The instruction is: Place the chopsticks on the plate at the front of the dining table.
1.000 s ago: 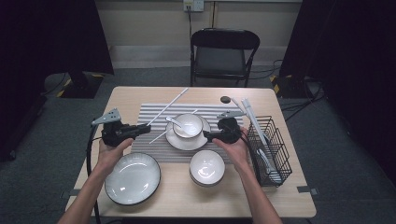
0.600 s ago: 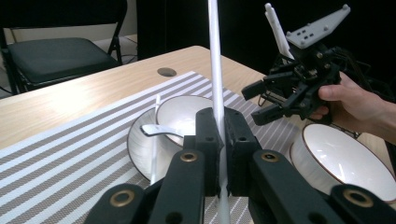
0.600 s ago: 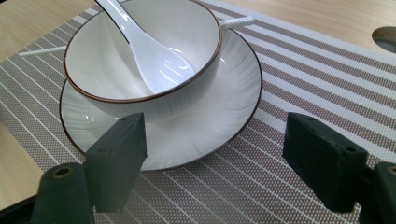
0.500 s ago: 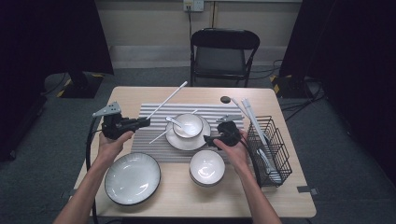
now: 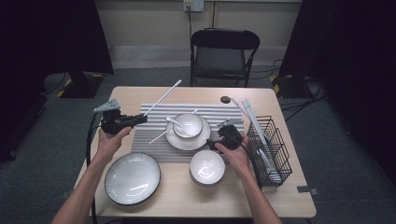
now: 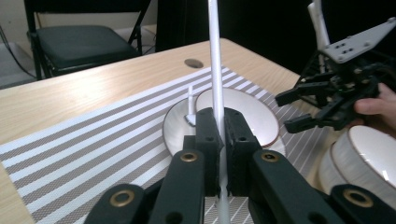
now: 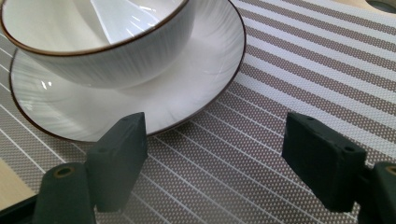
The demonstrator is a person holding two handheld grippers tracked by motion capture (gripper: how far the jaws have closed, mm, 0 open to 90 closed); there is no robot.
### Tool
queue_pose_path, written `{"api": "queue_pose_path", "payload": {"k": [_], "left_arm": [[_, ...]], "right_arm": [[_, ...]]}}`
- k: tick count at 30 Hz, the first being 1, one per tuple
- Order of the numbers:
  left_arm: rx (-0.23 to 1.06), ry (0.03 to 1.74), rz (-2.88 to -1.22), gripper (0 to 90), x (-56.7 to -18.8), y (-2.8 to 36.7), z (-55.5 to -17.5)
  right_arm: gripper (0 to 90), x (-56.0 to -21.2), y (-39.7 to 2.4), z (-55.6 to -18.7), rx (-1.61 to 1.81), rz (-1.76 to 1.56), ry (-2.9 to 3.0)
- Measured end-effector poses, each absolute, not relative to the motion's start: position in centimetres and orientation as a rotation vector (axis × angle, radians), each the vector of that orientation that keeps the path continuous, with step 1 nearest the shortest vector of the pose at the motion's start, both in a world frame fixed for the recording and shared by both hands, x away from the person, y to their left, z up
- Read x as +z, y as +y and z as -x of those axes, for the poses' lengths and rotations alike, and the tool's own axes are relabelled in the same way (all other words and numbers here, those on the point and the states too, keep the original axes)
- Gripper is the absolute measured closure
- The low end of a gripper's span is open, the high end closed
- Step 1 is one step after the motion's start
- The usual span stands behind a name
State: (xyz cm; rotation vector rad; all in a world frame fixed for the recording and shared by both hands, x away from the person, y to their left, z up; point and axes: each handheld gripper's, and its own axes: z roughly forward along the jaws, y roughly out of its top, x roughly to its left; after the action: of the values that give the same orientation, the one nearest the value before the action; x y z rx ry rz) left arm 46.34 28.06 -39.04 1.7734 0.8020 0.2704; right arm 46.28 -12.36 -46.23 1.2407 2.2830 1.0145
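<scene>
High view: I have the left claw (image 5: 140,118) over the left part of the worktop (image 5: 196,93), at the left edge of the striped placemat (image 5: 219,112). It is clenched on a long white chopstick (image 5: 163,97), which runs up from the claw toward the far edge of the worktop. A second white stick (image 5: 158,137) lies on the placemat, just left of the saucer (image 5: 180,142). The small bowl (image 5: 192,123) stands on the saucer at mid-placemat, with a white spoon (image 5: 172,121) resting at its left rim. My right claw (image 5: 211,143) sits low at the right rim of the saucer, at the near edge of the placemat. A second bowl (image 5: 207,168) stands just in front of it, and a large plate (image 5: 132,178) sits at the near left corner. A black wire basket (image 5: 273,149) occupies the right edge. I can read no brand, label or writing on any item.

Left gripper view: The two black pads are pressed on the chopstick (image 6: 215,70), which stands upright between them. Beyond it are the bowl (image 6: 243,109), the spoon (image 6: 190,105) and the right claw (image 6: 292,111), standing spread. No markings are legible.

Right gripper view: The right claw (image 7: 215,144) is released, jaws wide apart after just opening further, with nothing between them except placemat (image 7: 299,70). The saucer (image 7: 196,79) rim lies just beyond the left pad, and the bowl (image 7: 107,56) stands on it. No writing is visible.
</scene>
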Motion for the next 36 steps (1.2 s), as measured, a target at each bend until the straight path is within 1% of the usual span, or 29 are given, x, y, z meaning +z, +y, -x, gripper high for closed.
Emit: {"api": "queue_pose_path", "payload": {"k": [7,18,20,29,36], "left_arm": [[0.268,0.802,-1.776,86.4,-38.8,27.9,-47.2],[0.258,0.835,-1.787,86.4,-39.6,28.3,-47.7],[0.261,0.839,-1.790,86.4,-39.9,28.3,-47.7],[0.249,0.885,-1.811,86.4,-41.4,28.8,-48.0],[0.227,0.893,-1.829,86.4,-42.2,28.0,-48.3]], "right_arm": [[21.3,-46.6,-12.9,-46.1,1.009,-1.257,2.263],[21.0,-48.1,-13.4,-45.6,0.973,-1.282,2.250],[19.7,-48.4,-13.4,-45.6,0.961,-1.281,2.250],[19.1,-49.4,-13.9,-45.7,0.930,-1.313,2.253],[16.9,-49.7,-13.7,-45.6,0.921,-1.291,2.235]]}}
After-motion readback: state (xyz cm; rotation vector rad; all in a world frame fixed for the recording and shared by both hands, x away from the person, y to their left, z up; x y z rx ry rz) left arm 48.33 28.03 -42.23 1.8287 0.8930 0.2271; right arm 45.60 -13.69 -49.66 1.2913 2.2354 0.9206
